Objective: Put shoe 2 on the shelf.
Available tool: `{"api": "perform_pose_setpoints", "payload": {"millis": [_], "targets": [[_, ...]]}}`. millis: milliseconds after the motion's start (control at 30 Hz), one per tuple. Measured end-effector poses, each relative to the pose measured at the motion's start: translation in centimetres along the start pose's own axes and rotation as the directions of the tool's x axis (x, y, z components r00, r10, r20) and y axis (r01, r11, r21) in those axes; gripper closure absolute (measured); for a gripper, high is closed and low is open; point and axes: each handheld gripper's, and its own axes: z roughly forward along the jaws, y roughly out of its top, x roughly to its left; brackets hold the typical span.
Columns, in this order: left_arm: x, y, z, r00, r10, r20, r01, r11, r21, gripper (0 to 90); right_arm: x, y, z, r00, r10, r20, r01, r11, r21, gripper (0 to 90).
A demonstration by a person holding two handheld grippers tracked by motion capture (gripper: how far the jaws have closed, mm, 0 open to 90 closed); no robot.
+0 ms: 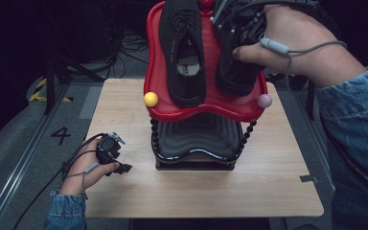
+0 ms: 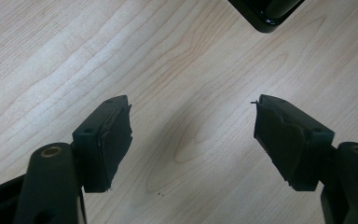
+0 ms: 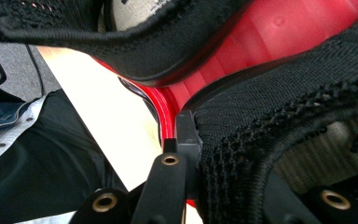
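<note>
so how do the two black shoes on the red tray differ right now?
The left shoe lies free on the red tray, its whole top, laces and opening in plain sight. The right shoe is clamped at its knit collar by the right gripper, and the hand covers most of it. The left shoe's heel reaches nearer the tray's front rim than the right shoe's. Both are black knit shoes, toes pointing away, on the same tray.

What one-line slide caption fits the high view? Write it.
Right gripper clamps a black shoe on the red tray beside its mate; left gripper rests open on the table.
</note>
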Motion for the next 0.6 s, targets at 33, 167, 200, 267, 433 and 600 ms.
{"api": "perform_pose_setpoints", "payload": {"millis": [33, 167, 200, 267, 433, 600], "targets": [[0.0, 0.0, 0.0, 1.0, 0.0, 0.0, 0.0, 1.0, 0.0, 27.8, 0.0, 0.0, 0.0, 1.0, 0.0, 0.0, 0.0, 1.0, 0.0, 87.8], [0.1, -0.1, 0.0, 1.0, -0.007, -0.001, 0.007, 1.0, 0.002, 27.8, 0.4, 0.5, 0.8, 0.9997, -0.014, -0.019, 0.014, 1.0, 0.007, 87.7], [0.1, -0.1, 0.0, 1.0, -0.006, 0.0, 0.006, 1.0, 0.002, 27.7, 0.5, 0.6, 0.9, 0.9995, -0.02, -0.023, 0.021, 1.0, 0.01, 87.7], [0.2, -0.1, 0.1, 1.0, 0.0, -0.004, -0.001, 1.0, -0.005, 27.7, 0.8, 0.7, 1.2, 0.9992, -0.023, -0.032, 0.024, 1.0, 0.02, 87.7], [0.1, -0.2, 0.2, 1.0, -0.004, -0.006, 0.004, 1.0, 0.004, 27.7, 0.7, 0.7, 1.8, 0.999, -0.025, -0.036, 0.026, 0.999, 0.039, 87.8], [0.2, -0.1, 0.1, 1.0, 0.005, -0.003, -0.005, 1.0, -0.004, 27.6, 0.8, 0.8, 2.1, 0.999, -0.026, -0.035, 0.028, 0.999, 0.044, 87.8]]}}
